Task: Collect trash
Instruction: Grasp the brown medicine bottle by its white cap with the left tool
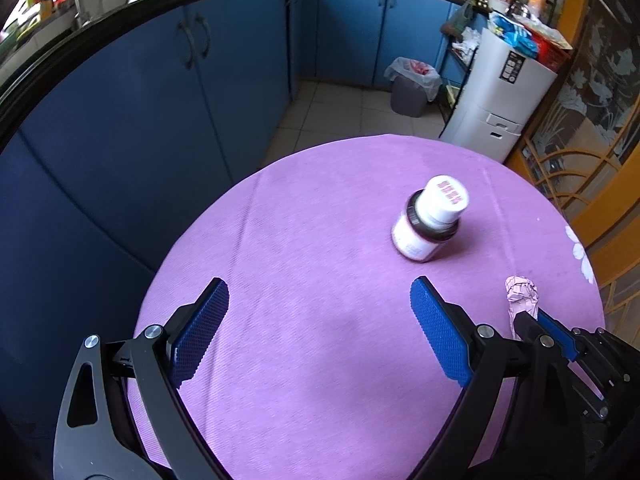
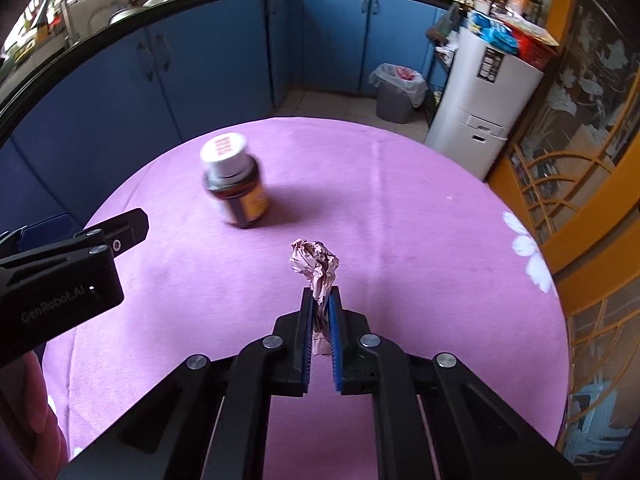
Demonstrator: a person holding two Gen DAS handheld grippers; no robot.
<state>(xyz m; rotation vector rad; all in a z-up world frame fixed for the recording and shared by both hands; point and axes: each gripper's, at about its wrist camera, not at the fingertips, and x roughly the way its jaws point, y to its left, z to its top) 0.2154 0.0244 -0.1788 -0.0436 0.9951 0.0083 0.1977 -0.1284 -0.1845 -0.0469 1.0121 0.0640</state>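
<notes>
With the right gripper (image 2: 320, 300) clenched on the crumpled pinkish paper wad (image 2: 316, 266) at lower centre, keep squeezing and carry it to the lined grey bin (image 2: 396, 92) upper right, while the left gripper (image 1: 320, 300) hangs released.

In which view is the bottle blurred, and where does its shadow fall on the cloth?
In the right wrist view the bottle is smeared by motion blur, its label unreadable, and a soft shadow falls to its right on the purple cloth; in the left wrist view the bottle is sharper. Both views bend the counter edge into a curve, as fisheye lenses do.
</notes>
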